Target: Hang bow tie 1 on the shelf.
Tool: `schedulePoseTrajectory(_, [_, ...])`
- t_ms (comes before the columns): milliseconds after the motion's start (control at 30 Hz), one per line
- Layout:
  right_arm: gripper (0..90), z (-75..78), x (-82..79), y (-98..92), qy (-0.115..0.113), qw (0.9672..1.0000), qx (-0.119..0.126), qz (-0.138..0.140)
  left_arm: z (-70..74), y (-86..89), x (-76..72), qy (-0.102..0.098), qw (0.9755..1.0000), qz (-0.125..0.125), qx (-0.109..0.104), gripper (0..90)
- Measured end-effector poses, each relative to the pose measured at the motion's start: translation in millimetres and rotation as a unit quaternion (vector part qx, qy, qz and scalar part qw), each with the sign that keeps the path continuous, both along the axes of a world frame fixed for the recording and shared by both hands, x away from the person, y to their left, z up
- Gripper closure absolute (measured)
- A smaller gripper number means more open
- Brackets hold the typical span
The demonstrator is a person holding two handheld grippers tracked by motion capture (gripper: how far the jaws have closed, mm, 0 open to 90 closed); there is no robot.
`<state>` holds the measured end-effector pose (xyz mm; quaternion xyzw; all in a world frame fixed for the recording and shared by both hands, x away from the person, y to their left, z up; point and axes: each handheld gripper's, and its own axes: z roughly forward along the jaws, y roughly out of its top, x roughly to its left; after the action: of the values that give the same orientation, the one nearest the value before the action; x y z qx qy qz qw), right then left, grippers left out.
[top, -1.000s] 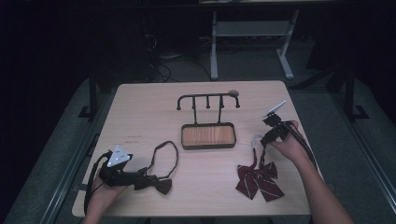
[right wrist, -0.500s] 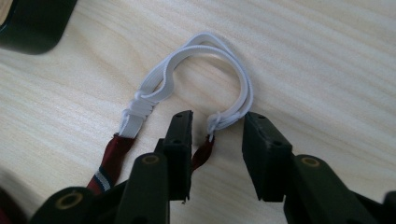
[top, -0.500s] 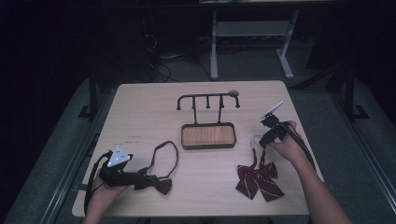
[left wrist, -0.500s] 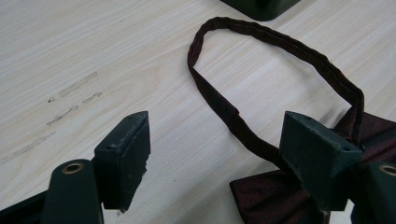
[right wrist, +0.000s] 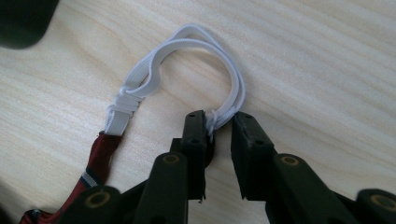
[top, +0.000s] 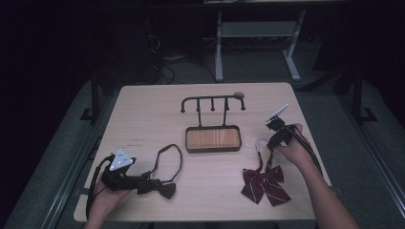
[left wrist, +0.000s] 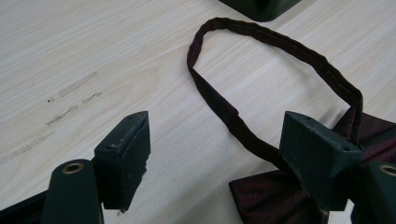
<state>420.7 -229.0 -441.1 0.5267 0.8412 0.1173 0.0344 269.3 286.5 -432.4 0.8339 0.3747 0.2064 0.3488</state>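
Across the middle of the high view we see the pale wooden desk (top: 143, 114), and at its centre a dark hanger stand (top: 213, 138) with a wooden base and a row of pegs on top. Lower right of that frame lies the red striped bow tie (top: 263, 183), its white elastic loop (top: 261, 141) running up toward our right hand-held gripper (top: 271, 142). In the right gripper view the jaws have just been closing, and the white elastic loop (right wrist: 205, 60) now sits between them, narrow but with a sliver of daylight left at one pad, so we judge the grip as nearly made, not yet firm. Lower left of the high view, the dark bow tie (top: 162, 188) rests with its strap (top: 169, 157) curled above it; our left hand-held gripper (top: 143, 180) stands wide over it, and in the left gripper view its jaws straddle the strap (left wrist: 261, 46) without pinching. To do this step well, we should finish the squeeze on both strands of elastic, low on the pads, then lift straight so the loop opens and does not slip or twist before it goes toward a peg.
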Motion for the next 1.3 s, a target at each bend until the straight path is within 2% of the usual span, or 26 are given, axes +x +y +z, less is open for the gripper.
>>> schedulePoseTrajectory(100, [82.2, 0.3, -0.7, 0.3, 0.001, 1.0000, -0.004, 0.004, -0.3, 0.1, 0.1, 0.001, 1.0000, 0.000, -0.001, 25.1])
schedulePoseTrajectory(267, [83.4, 2.7, -2.1, -1.6, 0.000, 1.0000, 0.000, 0.006, -0.4, -0.1, 0.2, 0.002, 1.0000, 0.000, -0.001, 25.1])
schedulePoseTrajectory(500, [83.7, 13.1, -8.6, -4.8, 0.001, 0.9992, 0.036, 0.016, -1.0, -0.6, 0.3, 0.003, 1.0000, -0.001, -0.001, 25.2])
schedulePoseTrajectory(600, [83.6, 18.4, -13.1, -4.8, 0.000, 0.9979, 0.057, 0.030, -1.5, -1.2, 0.3, 0.002, 1.0000, 0.000, 0.000, 25.1])
schedulePoseTrajectory(800, [83.5, 30.1, -21.4, -1.5, -0.007, 0.9962, 0.069, 0.052, -1.7, -1.6, 0.1, 0.003, 1.0000, 0.001, -0.001, 25.1])
schedulePoseTrajectory(1133, [83.6, 54.3, -34.2, 2.0, -0.022, 0.9903, 0.110, 0.082, -2.0, -1.8, 0.3, 0.005, 1.0000, -0.001, 0.001, 25.1])
schedulePoseTrajectory(1300, [83.6, 69.8, -40.2, 4.5, -0.035, 0.9877, 0.118, 0.096, -2.5, -2.1, 0.4, 0.006, 1.0000, -0.001, 0.000, 25.1])
